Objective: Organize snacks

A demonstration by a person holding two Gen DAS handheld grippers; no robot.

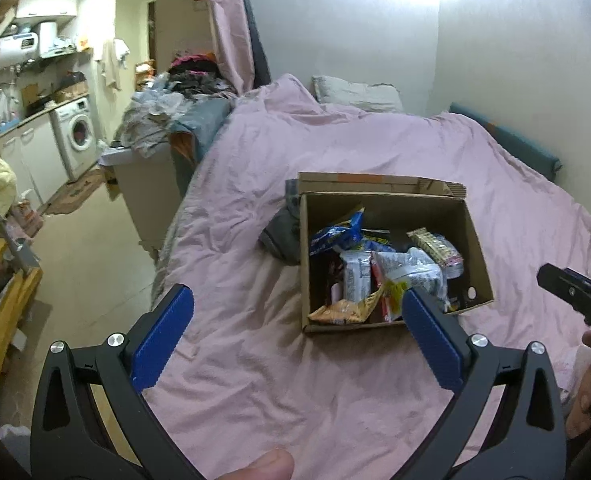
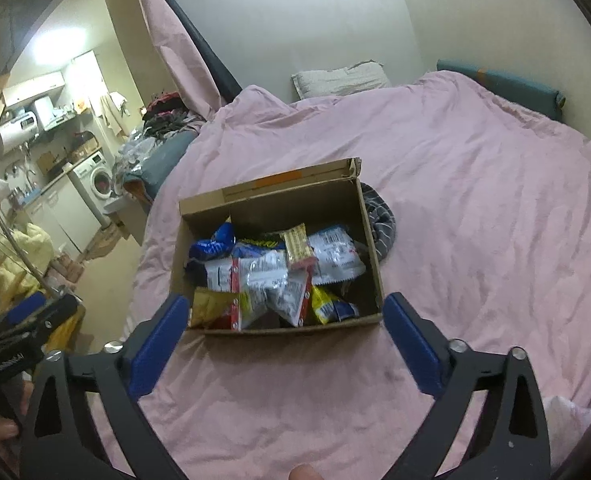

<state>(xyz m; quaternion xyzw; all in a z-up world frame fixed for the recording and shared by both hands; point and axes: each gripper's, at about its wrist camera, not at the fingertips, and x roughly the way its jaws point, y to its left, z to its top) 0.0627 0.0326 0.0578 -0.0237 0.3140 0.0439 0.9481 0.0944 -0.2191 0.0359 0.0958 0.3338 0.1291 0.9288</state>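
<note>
Left gripper (image 1: 297, 320): hovering above the pink bed cover (image 1: 255, 380), blue-padded fingers (image 1: 161, 336) spread wide, gripping nothing. Its right finger is overlapping the near left corner of the box in this view, though contact cannot be confirmed.

Right gripper (image 2: 283, 334): likewise standing wide apart and carrying nothing, its fingers (image 2: 413, 344) framing the near edge of the box from above.

Cardboard box (image 2: 371, 248): sitting open-topped on the bed cover, roughly mid-bed, far flap (image 2: 279, 186) folded outward. It is lying just ahead of both grippers.

Snack packets (image 2: 267, 276): lying jumbled inside the box, all below the rim. Contents showing: a blue bag (image 2: 211, 246) at the far left, silver-white wrappers with red trim in the middle, a pale yellow bar (image 2: 297, 246) resting on top, yellow bags (image 2: 325, 304) along the near wall. Printed text is too blurred to read.

Dark striped cloth (image 2: 381, 224): lying bunched against the outside of the box's far side wall.

Pillow (image 2: 339, 78): resting at the head of the bed against the wall.

Washing machine (image 1: 77, 130): standing under a counter in the kitchen area beyond the bed.
</note>
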